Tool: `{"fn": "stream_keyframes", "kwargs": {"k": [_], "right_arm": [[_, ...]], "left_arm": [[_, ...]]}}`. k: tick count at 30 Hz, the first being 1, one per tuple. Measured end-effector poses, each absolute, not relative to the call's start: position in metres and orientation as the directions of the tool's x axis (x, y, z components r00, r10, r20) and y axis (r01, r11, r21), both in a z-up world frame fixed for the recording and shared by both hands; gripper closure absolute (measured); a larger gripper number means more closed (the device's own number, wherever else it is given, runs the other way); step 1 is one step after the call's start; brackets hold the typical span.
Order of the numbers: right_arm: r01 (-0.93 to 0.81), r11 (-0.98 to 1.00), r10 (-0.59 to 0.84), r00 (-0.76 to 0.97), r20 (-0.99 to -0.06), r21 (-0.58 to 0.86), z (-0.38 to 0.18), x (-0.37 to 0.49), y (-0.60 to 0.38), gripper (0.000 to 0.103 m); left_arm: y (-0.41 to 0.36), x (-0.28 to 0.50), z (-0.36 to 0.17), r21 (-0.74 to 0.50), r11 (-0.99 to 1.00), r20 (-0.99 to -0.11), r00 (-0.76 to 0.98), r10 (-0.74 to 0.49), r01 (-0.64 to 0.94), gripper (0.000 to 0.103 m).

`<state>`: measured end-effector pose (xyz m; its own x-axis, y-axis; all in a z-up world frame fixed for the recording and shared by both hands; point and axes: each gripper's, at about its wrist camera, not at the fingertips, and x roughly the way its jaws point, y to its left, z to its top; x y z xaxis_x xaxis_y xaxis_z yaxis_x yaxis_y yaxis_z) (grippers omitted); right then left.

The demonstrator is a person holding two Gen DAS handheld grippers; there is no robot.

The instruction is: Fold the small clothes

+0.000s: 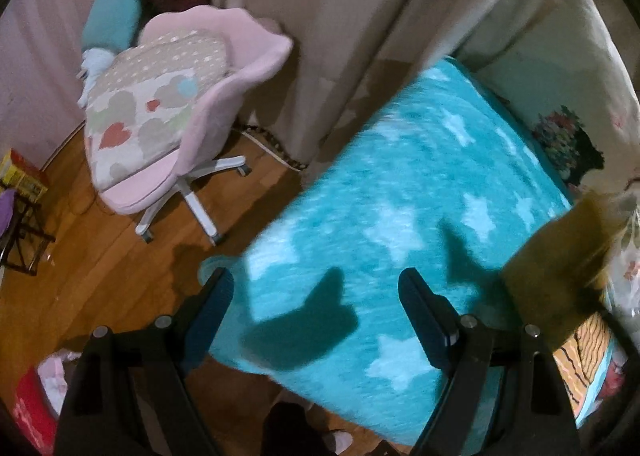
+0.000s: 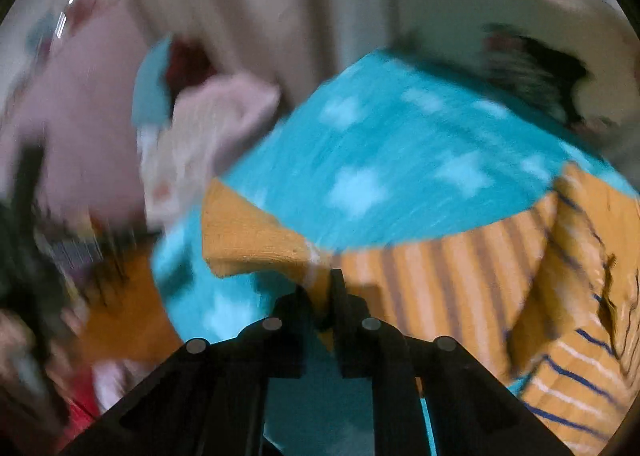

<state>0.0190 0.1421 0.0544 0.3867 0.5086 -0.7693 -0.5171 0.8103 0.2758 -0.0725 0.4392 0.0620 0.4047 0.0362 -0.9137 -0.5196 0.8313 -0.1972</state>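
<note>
My right gripper (image 2: pixel 320 292) has its jaws pinched together on the edge of the orange striped garment (image 2: pixel 460 280), lifting a plain mustard flap of it above the turquoise star blanket (image 2: pixel 392 160); the view is badly blurred. The rest of the garment lies on that blanket's near right side. My left gripper (image 1: pixel 316 292) is spread wide with nothing in it, hovering over the blanket's front corner. Beyond the blanket's left edge stands a pink swivel chair (image 1: pixel 240 56) holding a heart-print cushion (image 1: pixel 148 112).
</note>
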Motion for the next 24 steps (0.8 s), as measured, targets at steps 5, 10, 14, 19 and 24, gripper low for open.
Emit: {"fn": "stream_keyframes", "kwargs": {"k": [5,10,14,19,24], "right_arm": [[-0.222,0.842,0.526,0.544,-0.654,0.492,0.097,0.056,0.004,0.093],[0.06,0.842,0.373,0.653,-0.659,0.536,0.086,0.058,-0.148,0.093],[0.252,0.818,0.244,0.661,-0.709,0.516,0.055,0.05,-0.247,0.093],[0.377,0.76,0.202,0.636,-0.745,0.529,0.016,0.046,-0.333,0.093],[0.363,0.787,0.241,0.562,-0.791,0.498,-0.014,0.054,-0.363,0.092]], "left_arm": [[0.394,-0.048,0.066,-0.215,0.877,-0.908,0.419,-0.018,-0.429,0.019],[0.326,-0.031,0.071,-0.22,0.923,-0.906,0.418,-0.073,-0.316,0.019],[0.26,-0.022,0.086,-0.198,0.959,-0.898,0.431,-0.094,-0.203,0.019],[0.195,-0.006,0.082,-0.221,0.967,-0.895,0.42,-0.149,-0.127,0.019],[0.142,0.019,0.063,-0.201,0.977,-0.911,0.381,-0.158,-0.073,0.019]]}}
